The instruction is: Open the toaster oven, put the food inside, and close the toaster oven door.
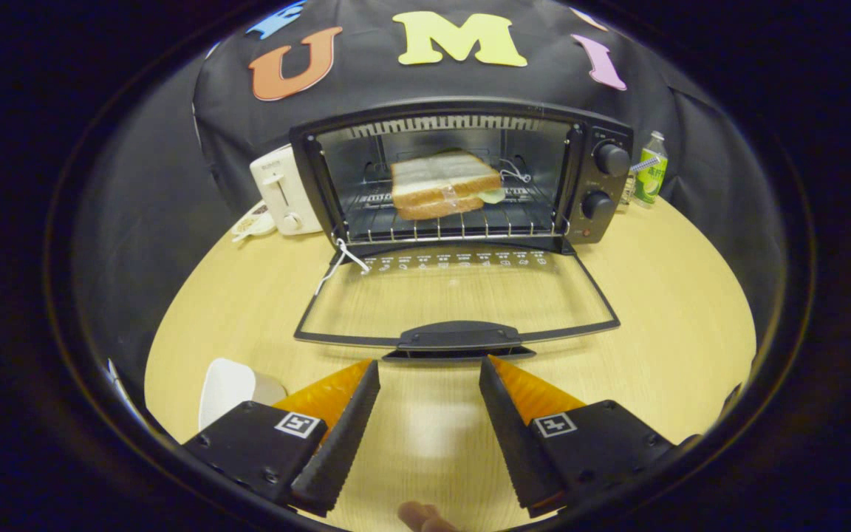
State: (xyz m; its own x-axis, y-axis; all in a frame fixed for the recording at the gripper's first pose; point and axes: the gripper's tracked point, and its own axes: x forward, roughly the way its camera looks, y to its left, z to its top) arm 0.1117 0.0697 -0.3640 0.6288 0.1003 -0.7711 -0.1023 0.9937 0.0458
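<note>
A black toaster oven (603, 185) stands at the back of the wooden table (677, 295). Its glass door (455, 303) is folded down flat toward me, with the door handle (459, 338) nearest the fingers. A sandwich (442, 185) of white bread lies on the wire rack (455, 225) inside the oven. My gripper (429, 366) is open and holds nothing. Its fingertips sit just short of the door handle, one to each side of the handle's middle.
A white toaster (283, 190) stands left of the oven with a small dish (252, 222) beside it. A green bottle (649, 168) is to the oven's right. A white plate (227, 388) lies by the left finger. A white string (337, 262) hangs from the door hinge.
</note>
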